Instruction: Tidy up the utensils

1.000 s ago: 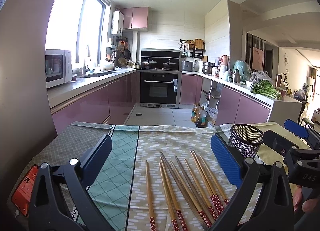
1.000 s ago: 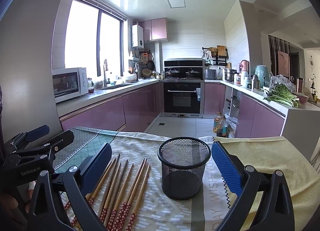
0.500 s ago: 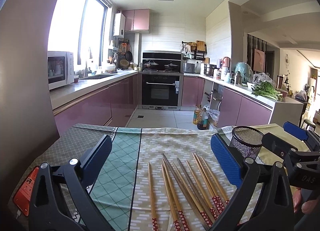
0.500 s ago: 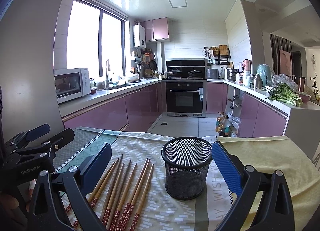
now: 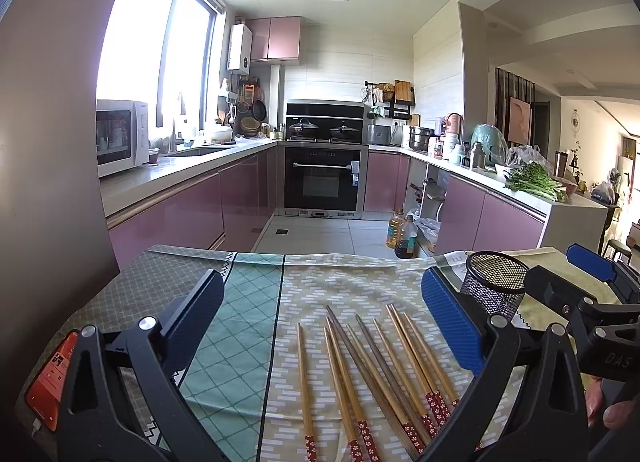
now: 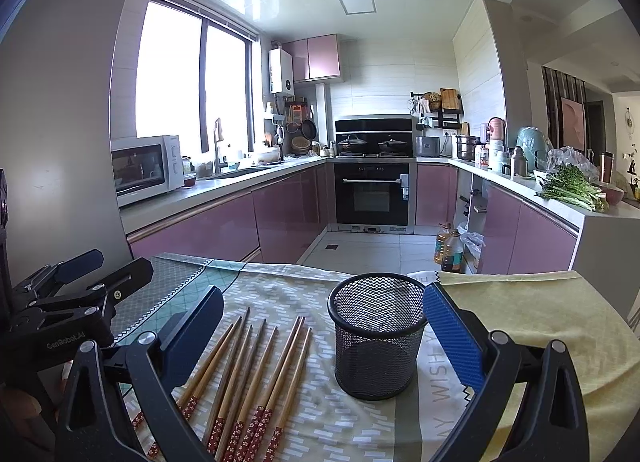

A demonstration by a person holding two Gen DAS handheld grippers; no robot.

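Chopsticks (image 5: pixel 372 374) lie flat on worktop (image 5: pixel 248 302), long axes running away from left claw (image 5: pixel 320 326), directly ahead, nearer; mesh cup (image 6: pixel 376 338) upright before right claw (image 6: pixel 320 326). Both claws gape, empty.

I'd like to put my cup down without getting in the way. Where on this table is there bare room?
The yellow cloth right of the mesh cup lies bare. So does the green diamond-patterned strip left of the chopsticks, up to the phone at the edge. The middle is crowded: chopsticks fanned beside the mesh cup, both open grippers above.
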